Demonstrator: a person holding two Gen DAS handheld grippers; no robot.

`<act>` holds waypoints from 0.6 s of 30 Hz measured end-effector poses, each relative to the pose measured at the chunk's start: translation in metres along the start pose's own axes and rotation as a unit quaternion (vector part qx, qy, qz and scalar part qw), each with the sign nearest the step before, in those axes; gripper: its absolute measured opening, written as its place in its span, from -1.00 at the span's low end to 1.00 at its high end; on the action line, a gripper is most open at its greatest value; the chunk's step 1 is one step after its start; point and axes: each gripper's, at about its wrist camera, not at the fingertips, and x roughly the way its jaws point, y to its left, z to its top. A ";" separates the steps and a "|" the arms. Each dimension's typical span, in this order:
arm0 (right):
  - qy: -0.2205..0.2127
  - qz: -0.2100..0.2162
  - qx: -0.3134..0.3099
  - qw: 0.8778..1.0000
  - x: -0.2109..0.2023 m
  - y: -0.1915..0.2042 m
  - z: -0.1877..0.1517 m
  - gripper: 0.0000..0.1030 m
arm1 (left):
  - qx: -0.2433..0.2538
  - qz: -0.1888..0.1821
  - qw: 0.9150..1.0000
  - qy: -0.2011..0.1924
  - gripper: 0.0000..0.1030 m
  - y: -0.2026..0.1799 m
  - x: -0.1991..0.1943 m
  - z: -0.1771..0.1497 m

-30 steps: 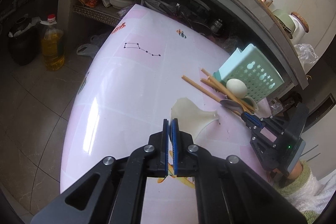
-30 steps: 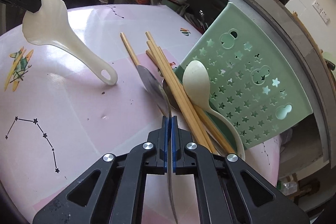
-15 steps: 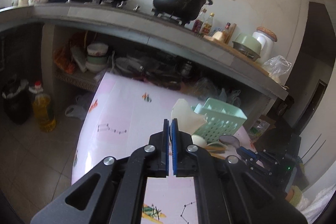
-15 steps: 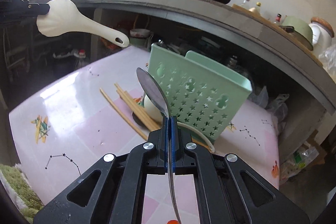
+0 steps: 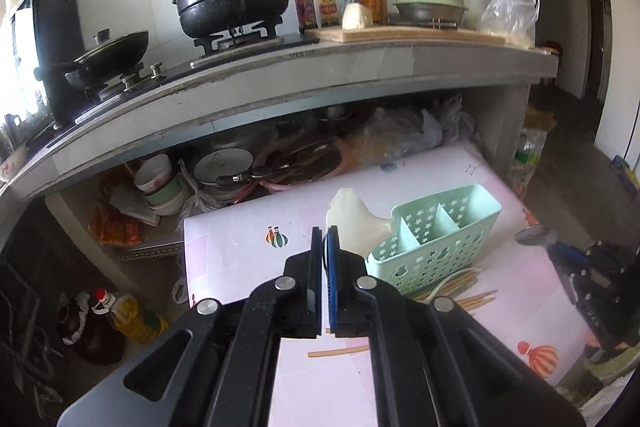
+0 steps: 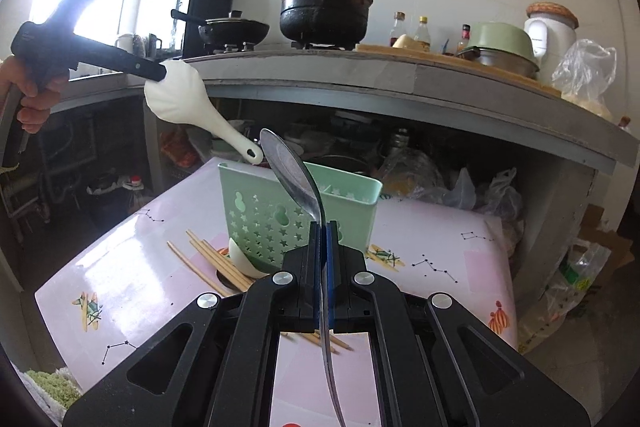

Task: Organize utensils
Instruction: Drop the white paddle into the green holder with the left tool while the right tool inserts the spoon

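Note:
My left gripper (image 5: 325,239) is shut on the scalloped head of a cream plastic rice paddle (image 5: 352,219). In the right wrist view the left gripper (image 6: 154,71) holds the paddle (image 6: 180,99) in the air, its handle end near the far rim of the green star-holed caddy (image 6: 260,211). My right gripper (image 6: 321,231) is shut on the handle of a metal spoon (image 6: 292,171), whose bowl stands raised in front of the caddy. The caddy (image 5: 432,243) stands upright on the pink table (image 6: 120,287). Wooden chopsticks (image 6: 212,259) and a white spoon (image 6: 240,259) lie at its foot.
A grey counter (image 6: 400,75) runs behind the table, carrying a black pot (image 6: 324,7), a wok, bottles and a green bowl. Bowls and bags fill the shelf below it. An oil bottle (image 5: 136,319) stands on the floor to the left. A hand (image 6: 36,95) grips the left tool.
Both grippers have risen off the table and rolled upright, each keeping its utensil. The paddle has moved right, up to the caddy's rim, and the metal spoon is lifted clear of the chopsticks.

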 end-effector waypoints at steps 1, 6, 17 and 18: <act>0.000 -0.002 0.002 1.000 0.000 -0.002 -0.001 -0.98 | 0.011 0.000 1.000 0.012 -0.97 -0.002 0.006 0.003; 0.001 0.004 0.019 1.000 0.002 -0.013 -0.003 -0.98 | 0.086 0.034 0.994 0.060 -0.97 -0.024 0.037 0.020; -0.024 0.034 0.088 0.995 -0.002 -0.039 0.015 -0.98 | 0.129 0.008 0.982 0.140 -0.94 -0.055 0.115 0.038; -0.026 0.039 0.096 0.994 -0.002 -0.042 0.018 -0.98 | 0.118 0.000 0.982 0.145 -0.92 -0.055 0.121 0.038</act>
